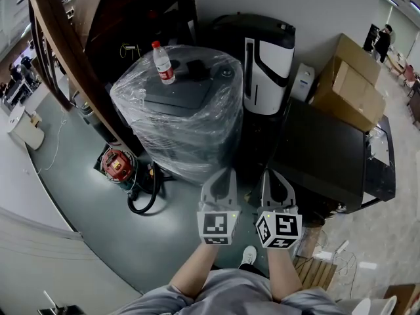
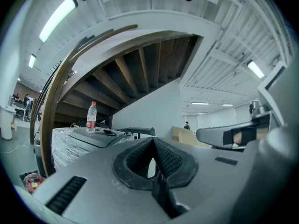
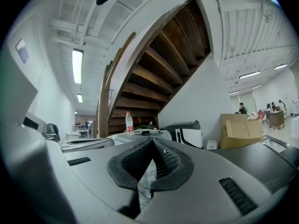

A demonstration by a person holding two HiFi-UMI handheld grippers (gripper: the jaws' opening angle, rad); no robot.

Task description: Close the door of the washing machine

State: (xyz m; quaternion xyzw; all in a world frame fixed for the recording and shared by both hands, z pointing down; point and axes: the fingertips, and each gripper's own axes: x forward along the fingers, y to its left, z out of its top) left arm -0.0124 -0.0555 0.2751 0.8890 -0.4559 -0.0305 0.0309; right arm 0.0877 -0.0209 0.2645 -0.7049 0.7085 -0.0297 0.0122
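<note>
The washing machine is a top loader wrapped in clear plastic film, standing in the middle of the head view; its dark top lid lies flat. A water bottle stands upright on its top. My left gripper and right gripper are held side by side just in front of the machine's right front corner, apart from it. Both are shut with nothing between the pads. The left gripper view shows the machine and bottle ahead to the left. The right gripper view shows the machine straight ahead.
A curved wooden staircase rises to the machine's left. A black-and-white appliance stands behind it, with cardboard boxes and a black cabinet to the right. A red tool with a hose lies on the floor at left.
</note>
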